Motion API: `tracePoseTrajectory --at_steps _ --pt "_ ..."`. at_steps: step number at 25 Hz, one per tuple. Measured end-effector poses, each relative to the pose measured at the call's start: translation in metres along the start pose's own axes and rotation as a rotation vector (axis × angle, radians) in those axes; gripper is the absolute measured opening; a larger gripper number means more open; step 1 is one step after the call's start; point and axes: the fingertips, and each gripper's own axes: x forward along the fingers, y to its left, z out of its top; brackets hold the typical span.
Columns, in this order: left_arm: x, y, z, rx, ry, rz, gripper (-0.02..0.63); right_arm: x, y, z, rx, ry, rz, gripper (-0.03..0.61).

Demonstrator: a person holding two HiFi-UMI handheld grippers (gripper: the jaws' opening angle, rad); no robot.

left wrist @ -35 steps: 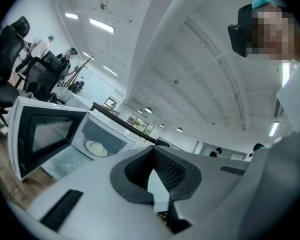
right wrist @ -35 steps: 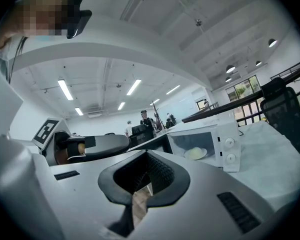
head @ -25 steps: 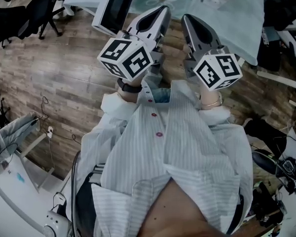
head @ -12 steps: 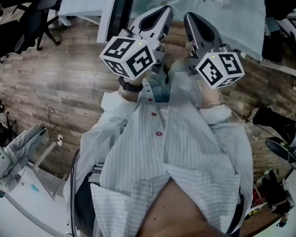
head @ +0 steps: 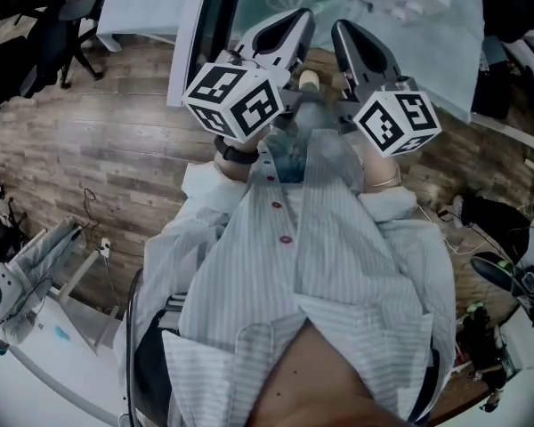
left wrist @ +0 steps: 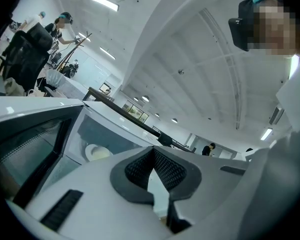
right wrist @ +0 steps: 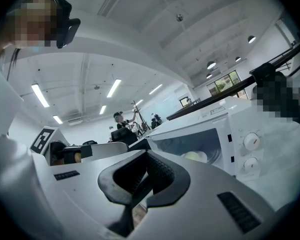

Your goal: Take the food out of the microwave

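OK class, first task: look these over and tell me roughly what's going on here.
A person stands facing a white microwave with a gripper in each hand, both held close to the chest. The microwave's door is open. Inside, some pale, round food sits on a plate. The left gripper and right gripper both have their jaws shut with nothing between them. Neither has reached the food, so taking it out has not yet begun.

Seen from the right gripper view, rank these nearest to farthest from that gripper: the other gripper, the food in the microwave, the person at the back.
1. Left gripper, close beside it on the left.
2. Food, inside the microwave, ahead right.
3. Person, far back, centre.
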Motion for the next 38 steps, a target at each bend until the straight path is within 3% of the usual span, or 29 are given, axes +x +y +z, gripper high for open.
tracePoseTrajectory --at_steps 16,26,38 --pt "0.107 0.05 0.05 -0.021 -0.073 0.093 0.008 0.086 -0.08 0.056 0.019 0.045 0.092 0.032" --pt "0.12 0.06 0.058 -0.03 -0.127 0.145 0.008 0.1 -0.086 0.058 0.029 0.082 0.169 0.032" --pt "0.125 0.072 0.055 -0.058 -0.085 0.126 0.008 0.11 -0.084 0.053 0.055 0.091 0.142 0.032"
